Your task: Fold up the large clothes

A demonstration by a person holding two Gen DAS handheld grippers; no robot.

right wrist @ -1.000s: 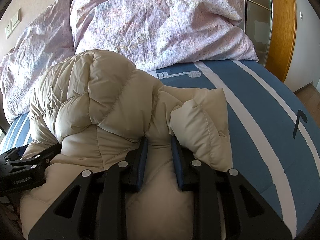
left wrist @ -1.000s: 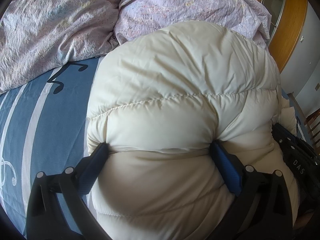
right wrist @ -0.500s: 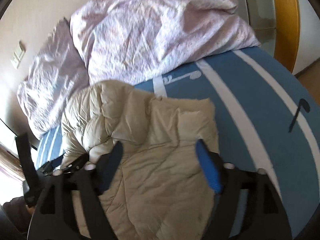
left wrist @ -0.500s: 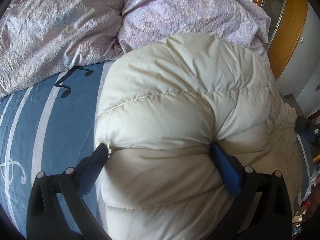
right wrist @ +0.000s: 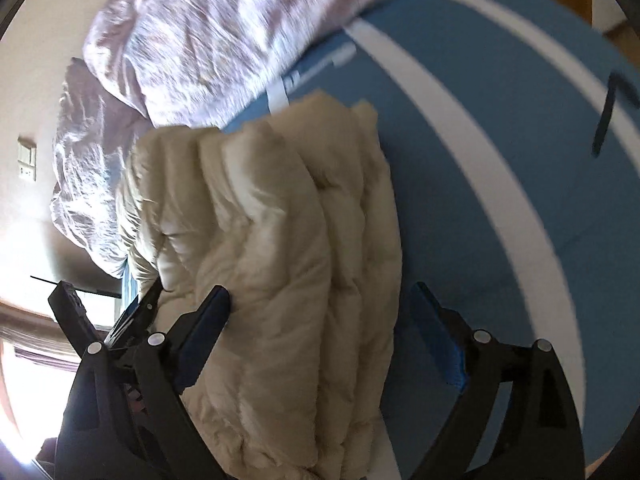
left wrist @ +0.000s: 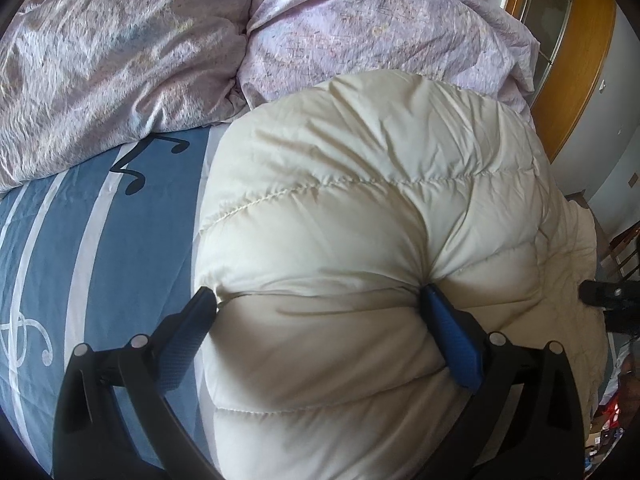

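Note:
A cream puffy down jacket [left wrist: 360, 208] lies folded in a thick bundle on the blue striped bedsheet [left wrist: 100, 240]. My left gripper [left wrist: 320, 304] has its jaws wide apart with the jacket bulging between them; both blue pads press into its sides. In the right wrist view the jacket [right wrist: 280, 260] lies under my right gripper [right wrist: 320, 308], which is open above it and holds nothing. The left gripper's black frame [right wrist: 132, 316] shows at the jacket's left edge there.
A crumpled lilac duvet [left wrist: 160, 40] and pillows are piled at the head of the bed, just beyond the jacket. A wooden wardrobe [left wrist: 580, 60] stands at the right. The blue sheet [right wrist: 500, 160] stretches right of the jacket.
My right gripper let go of the jacket's fold, opened wide, and lifted and tilted away. My left gripper stayed pressed around the bundle, which settled lower on the bed.

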